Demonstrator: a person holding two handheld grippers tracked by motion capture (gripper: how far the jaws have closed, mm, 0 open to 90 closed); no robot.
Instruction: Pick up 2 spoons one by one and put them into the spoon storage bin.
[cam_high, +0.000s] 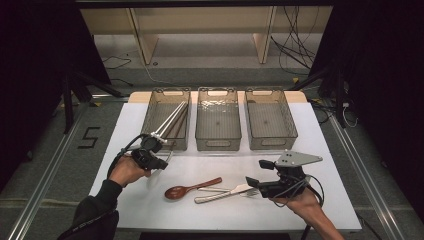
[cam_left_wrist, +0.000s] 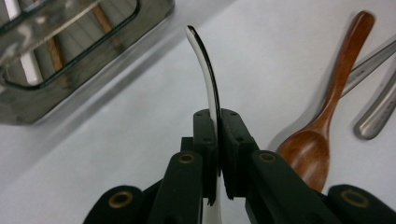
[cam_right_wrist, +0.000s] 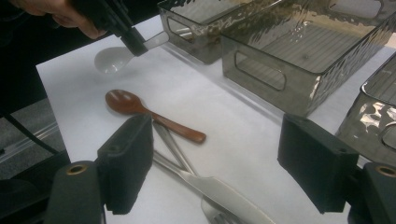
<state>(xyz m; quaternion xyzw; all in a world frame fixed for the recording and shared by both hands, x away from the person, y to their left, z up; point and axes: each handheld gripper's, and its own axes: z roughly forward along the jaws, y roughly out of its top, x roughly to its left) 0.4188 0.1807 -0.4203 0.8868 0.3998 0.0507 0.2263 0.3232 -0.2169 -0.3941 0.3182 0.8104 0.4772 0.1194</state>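
Observation:
My left gripper (cam_high: 156, 161) is shut on the handle of a white spoon (cam_left_wrist: 211, 79), held just above the table in front of the left bin (cam_high: 149, 116). The spoon's bowl (cam_right_wrist: 111, 59) hangs over the white tabletop. A brown wooden spoon (cam_high: 192, 188) lies at the table's front middle, with a metal knife (cam_high: 222, 194) and a fork (cam_high: 251, 191) beside it. My right gripper (cam_high: 257, 172) stands open just right of the cutlery, nothing between its pads (cam_right_wrist: 130, 161).
Three smoky clear bins stand in a row at the back: the left one holds several chopsticks (cam_high: 170, 120), while the middle bin (cam_high: 218, 143) and right bin (cam_high: 293, 125) have bare floors. The white table (cam_high: 300, 205) ends close behind the right hand.

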